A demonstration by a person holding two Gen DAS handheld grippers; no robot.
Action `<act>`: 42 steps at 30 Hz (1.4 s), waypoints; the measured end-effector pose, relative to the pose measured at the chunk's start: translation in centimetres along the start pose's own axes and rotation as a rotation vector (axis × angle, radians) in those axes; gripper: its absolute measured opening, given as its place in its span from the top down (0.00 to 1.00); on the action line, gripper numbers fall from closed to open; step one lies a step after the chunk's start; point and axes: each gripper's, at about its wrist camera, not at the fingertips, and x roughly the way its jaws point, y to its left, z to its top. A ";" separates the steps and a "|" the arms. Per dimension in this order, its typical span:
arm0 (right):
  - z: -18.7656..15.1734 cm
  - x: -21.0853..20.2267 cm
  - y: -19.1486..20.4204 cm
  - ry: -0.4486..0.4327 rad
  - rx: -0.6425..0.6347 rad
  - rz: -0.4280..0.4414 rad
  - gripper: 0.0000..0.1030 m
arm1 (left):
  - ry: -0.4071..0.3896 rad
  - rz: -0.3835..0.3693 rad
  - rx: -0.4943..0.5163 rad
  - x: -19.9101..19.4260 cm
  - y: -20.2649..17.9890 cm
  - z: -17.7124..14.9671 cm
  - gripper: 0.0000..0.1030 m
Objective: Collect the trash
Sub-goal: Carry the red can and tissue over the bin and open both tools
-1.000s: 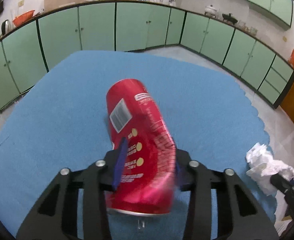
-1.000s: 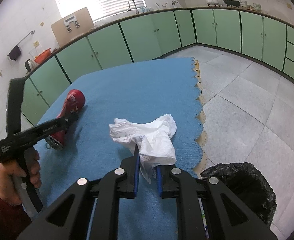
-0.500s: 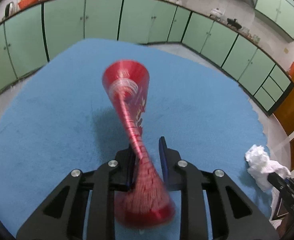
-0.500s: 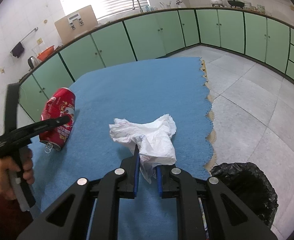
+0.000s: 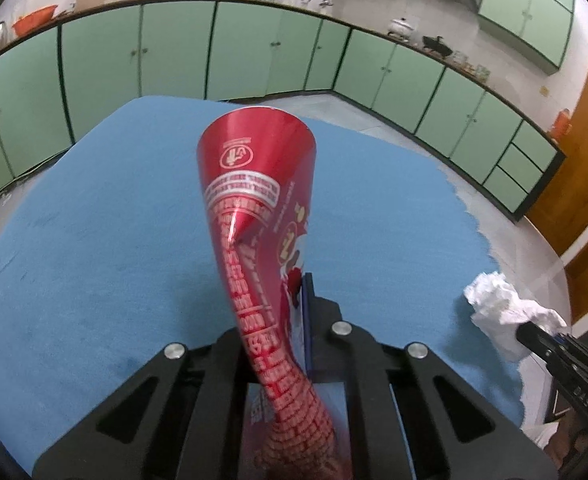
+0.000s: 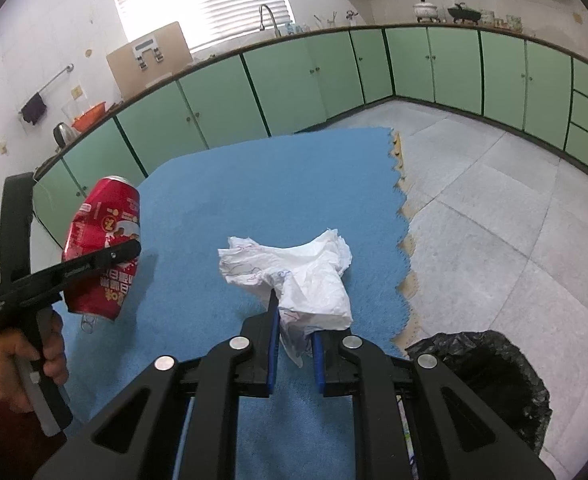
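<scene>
— Both tongs are loaded on my end. My left gripper (image 5: 272, 320) is clenched on the red can (image 5: 262, 216), which is crushed flat at the waist where the fingers pinch it and flares out wide beyond the tips. From the right wrist view I see that can (image 6: 104, 250) lifted clear of the blue mat (image 6: 286, 184), tilted, pull tab hanging off its lower end.

— And your right side?

— My right gripper (image 6: 296, 326) is grasping the crumpled white tissue (image 6: 294, 276); the wad bunches up just ahead of the blue pads (image 6: 273, 340), with a tail hanging down between them. It is held over the mat's near part.

— Where is the bin relative to that?

— A bin lined with a black trash bag (image 6: 490, 372) stands on the tiled floor (image 6: 494, 220), to the right of my right gripper and below it, just past the mat's scalloped edge. From the left wrist, the tissue (image 5: 502, 312) shows far off to the right of the can.

— Anything beyond the tongs?

— Green cabinets (image 6: 302, 80) run along the walls ahead.
</scene>
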 end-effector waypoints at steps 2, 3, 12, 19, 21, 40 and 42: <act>0.1 -0.7 -0.1 -0.019 0.000 -0.009 0.87 | -0.010 -0.020 0.023 -0.6 -1.0 -0.1 0.96; 0.2 -1.2 -0.2 -0.030 0.003 -0.013 0.87 | -0.010 -0.035 0.034 -0.8 -1.6 -0.2 0.96; 0.0 -6.8 -2.5 -0.119 0.051 -0.104 0.88 | -0.011 -0.170 0.181 -2.1 -9.2 -1.9 0.96; -1.4 -12.4 -5.2 -0.169 0.088 -0.216 0.88 | -0.008 -0.301 0.295 -2.3 -17.2 -4.0 0.96; -1.9 -13.6 -6.0 -0.179 0.101 -0.242 0.88 | -0.003 -0.334 0.315 -2.2 -19.3 -4.7 0.96; -7.4 -18.1 -12.7 -0.163 0.258 -0.362 0.88 | 0.089 -0.452 0.471 0.7 -29.6 -12.3 0.94; -7.8 -17.6 -13.2 -0.150 0.272 -0.364 0.88 | 0.116 -0.455 0.471 1.3 -29.6 -12.7 0.83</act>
